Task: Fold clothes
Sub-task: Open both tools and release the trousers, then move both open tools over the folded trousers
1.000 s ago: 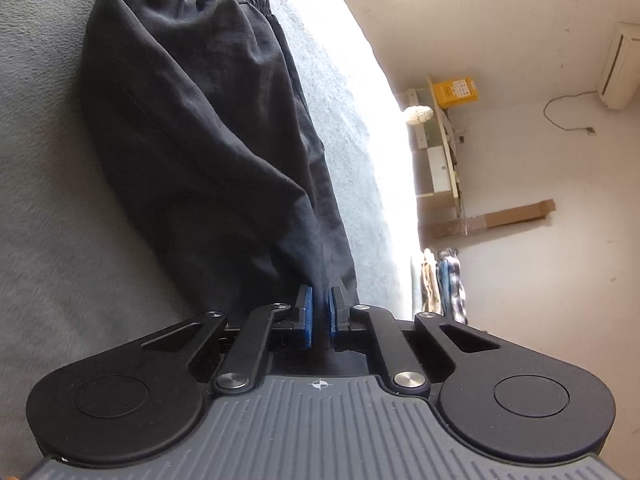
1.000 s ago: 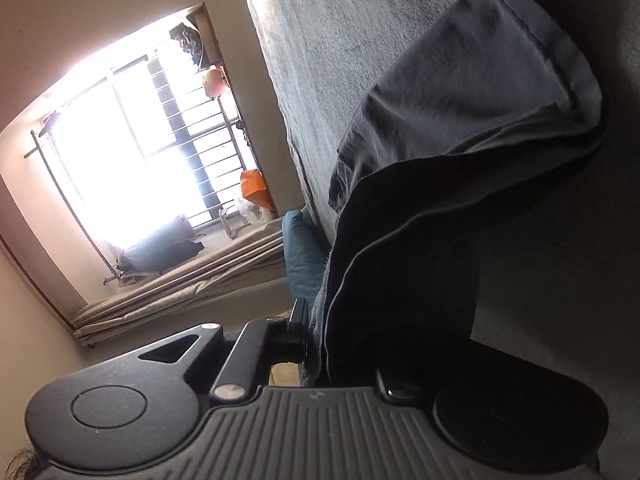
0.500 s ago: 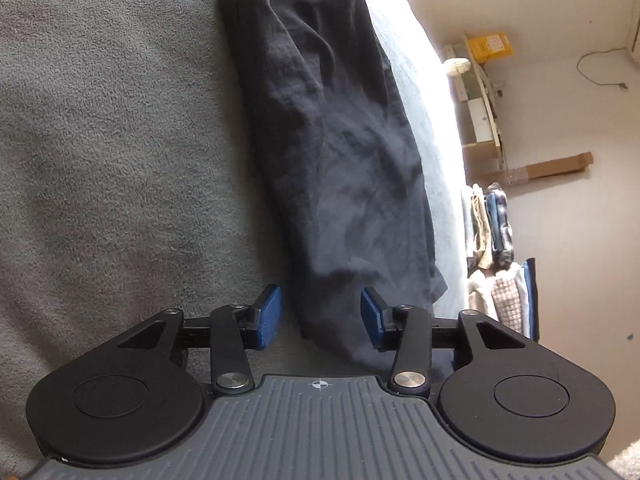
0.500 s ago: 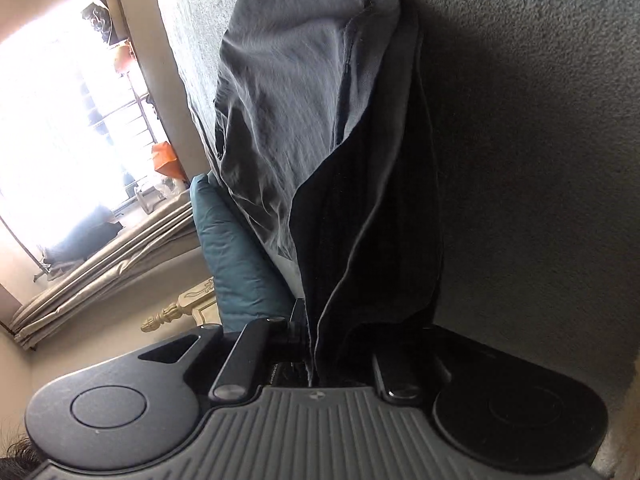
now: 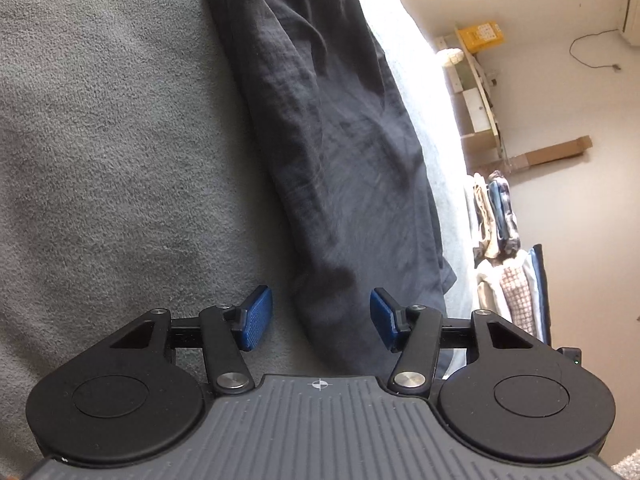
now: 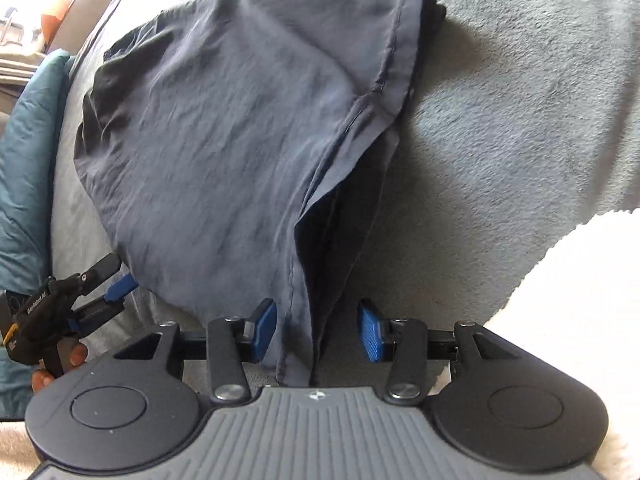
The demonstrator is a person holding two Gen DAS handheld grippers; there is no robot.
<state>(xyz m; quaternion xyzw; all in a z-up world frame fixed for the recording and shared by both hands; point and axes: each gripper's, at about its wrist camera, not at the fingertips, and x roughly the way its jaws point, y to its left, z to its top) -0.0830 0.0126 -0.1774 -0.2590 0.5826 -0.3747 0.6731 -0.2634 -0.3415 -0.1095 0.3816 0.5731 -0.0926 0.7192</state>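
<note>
Presently, a dark charcoal, crinkled woven garment (image 5: 336, 152) is found lying flat on a grey fleece blanket (image 5: 112, 120) that covers the bed. In the left wrist view the garment is laid as a long strip, its long axis running straight away from the left hand-held gripper (image 5: 318, 318), close beside the blanket's right edge. The near end of the strip lies between the blue-padded fingers (image 5: 254, 318), which stand wide apart and grip nothing.

In the right wrist view the same garment (image 6: 224, 128) is seen broader, with a stitched hem along its far right side and a loose double-layered edge running down towards the right hand-held gripper (image 6: 317, 328). That edge passes between the parted pads (image 6: 370, 334); no contact with either pad is made out. The left gripper is also recorded at the left margin of this view, just beside the garment's near left corner.

Both grippers are judged about equally near, each at one near corner, so a lengthwise fold away from the person would call for both ends to be re-gripped.

Beyond the blanket's right edge, a pale wall, a shelf unit (image 5: 476, 92) and hanging clothes (image 5: 500, 216) are noted. A teal cushion (image 6: 24, 168) lies past the blanket's left edge.
</note>
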